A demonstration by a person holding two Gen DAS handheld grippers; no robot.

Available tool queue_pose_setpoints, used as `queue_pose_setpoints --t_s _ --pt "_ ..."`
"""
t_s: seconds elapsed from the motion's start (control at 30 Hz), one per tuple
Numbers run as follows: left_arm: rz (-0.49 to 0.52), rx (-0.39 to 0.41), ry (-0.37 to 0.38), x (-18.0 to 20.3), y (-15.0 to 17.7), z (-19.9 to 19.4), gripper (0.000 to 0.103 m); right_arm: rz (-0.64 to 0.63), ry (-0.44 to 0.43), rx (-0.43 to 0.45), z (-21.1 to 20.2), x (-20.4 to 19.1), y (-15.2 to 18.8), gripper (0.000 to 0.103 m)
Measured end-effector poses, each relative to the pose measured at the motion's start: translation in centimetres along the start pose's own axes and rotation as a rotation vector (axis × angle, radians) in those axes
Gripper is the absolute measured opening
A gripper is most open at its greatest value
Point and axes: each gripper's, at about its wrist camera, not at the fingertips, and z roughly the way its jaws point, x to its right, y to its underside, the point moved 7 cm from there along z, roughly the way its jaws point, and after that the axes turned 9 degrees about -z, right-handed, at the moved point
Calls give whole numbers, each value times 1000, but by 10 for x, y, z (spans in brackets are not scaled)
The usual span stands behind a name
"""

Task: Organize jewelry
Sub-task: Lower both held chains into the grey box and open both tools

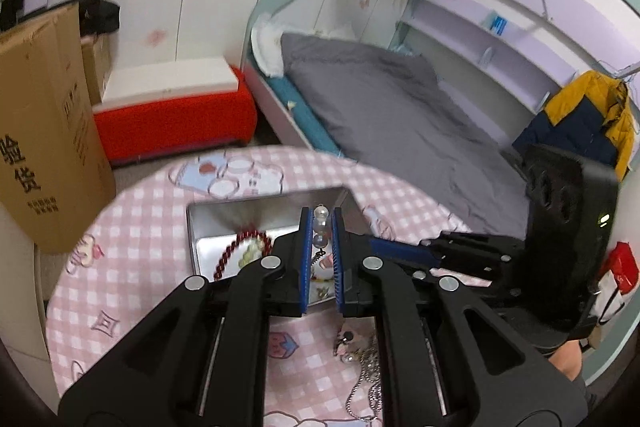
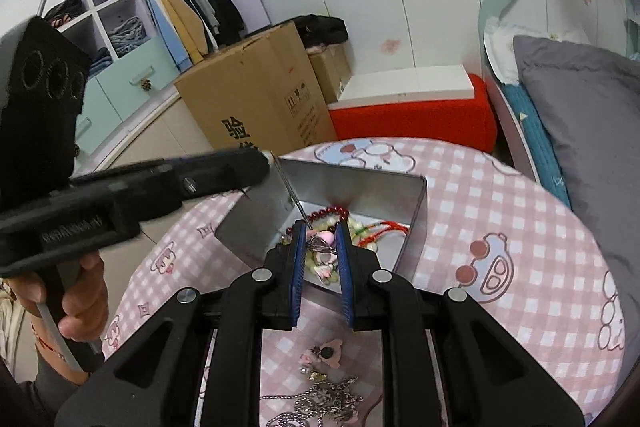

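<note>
A silver metal tin (image 1: 224,223) (image 2: 384,187) sits on the round table and holds a dark red bead bracelet (image 1: 236,251) (image 2: 328,214), pale beads and red cords (image 2: 384,229). My left gripper (image 1: 321,227) is shut on a pearl-bead piece (image 1: 321,227) over the tin; a thin chain (image 2: 290,193) runs from it down to my right gripper. My right gripper (image 2: 321,241) is shut on a pink and silver pendant (image 2: 323,240) above the tin. Loose silver chains (image 1: 370,379) (image 2: 324,403) and a pink charm (image 2: 326,353) lie on the cloth near me.
The table has a pink checked cloth (image 1: 160,195) (image 2: 500,211). Behind it stand a cardboard box (image 1: 44,131) (image 2: 256,95), a red bench (image 1: 176,123) (image 2: 412,119) and a bed with grey bedding (image 1: 400,107). A wardrobe (image 2: 160,7) stands at the left.
</note>
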Motion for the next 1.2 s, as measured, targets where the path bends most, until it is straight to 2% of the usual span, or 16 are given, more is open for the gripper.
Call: queue_pose_setpoints --t_s 0.27,0.33,0.4,0.47,0.67,0.7,0.73,0.77,0.8,0.83,0.9,1.2 --pt "-58 -86 -26 -16 19 22 10 20 -3 -27 6 3 10 16" --pt "-66 -91 -40 -19 22 22 10 30 -1 -25 4 4 10 17" --pt "-68 -101 -46 -19 23 20 10 30 3 -15 -2 3 9 26" --pt "-59 -96 -57 -18 26 14 10 23 12 3 -11 1 8 30" --pt "-44 -78 -77 -15 30 -1 11 -1 46 50 -42 -2 10 31" --pt "-43 -76 -76 -15 30 -3 14 -7 49 50 -45 -2 12 32" --pt "-43 -72 -74 -14 31 -5 31 -12 52 49 -48 -3 14 32" --pt "-49 -55 -79 -14 32 -8 63 -18 55 48 -50 -4 16 32" --pt "-57 -30 -83 -15 30 -11 70 -22 61 43 -51 -6 20 33" --pt "-65 -9 -82 -16 29 -14 70 -23 62 36 -52 -6 24 33" --pt "-72 -17 -74 -15 31 -18 70 -23 64 22 -51 -7 33 33" --pt "-23 38 -128 -8 58 -42 70 8 76 -46 -46 -4 72 35"
